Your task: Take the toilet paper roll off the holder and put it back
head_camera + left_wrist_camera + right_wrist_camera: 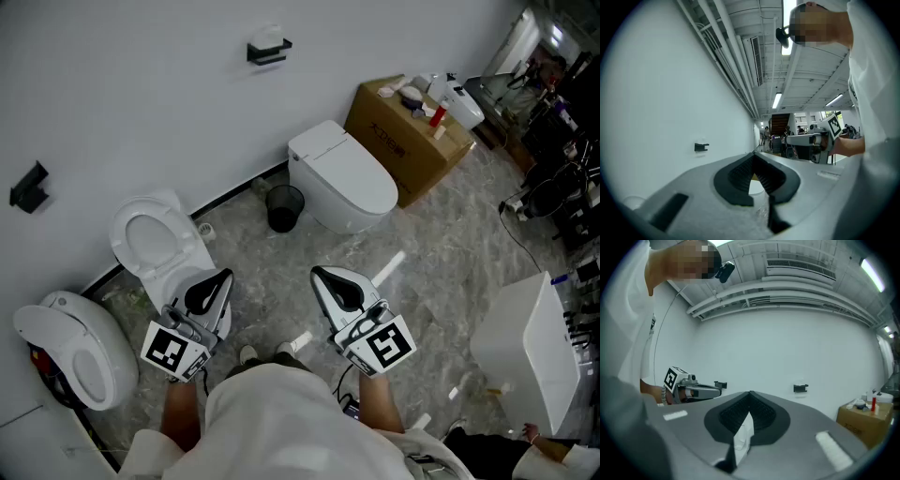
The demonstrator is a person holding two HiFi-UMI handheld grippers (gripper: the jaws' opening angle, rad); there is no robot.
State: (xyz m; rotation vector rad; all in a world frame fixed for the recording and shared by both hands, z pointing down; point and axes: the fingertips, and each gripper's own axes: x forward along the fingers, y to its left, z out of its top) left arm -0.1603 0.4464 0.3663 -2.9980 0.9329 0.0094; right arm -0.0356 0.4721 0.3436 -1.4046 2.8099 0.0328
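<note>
Over open floor (441, 234), near toilet (178, 246) rim | left gripper (223, 276) closed | right gripper (319, 274) closed

Grey marbled floor (441, 244) here: a closed white toilet (342, 178) stands on it, black bin (284, 208) just beside that toilet, cardboard box (394, 141) close on its other side.

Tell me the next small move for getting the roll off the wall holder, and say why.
Likely lift the right tool toward the black holder on the wall, opening it en route. Both it, pinching a white scrap, and the left tool hang shut near the body, far from the roll there.
</note>
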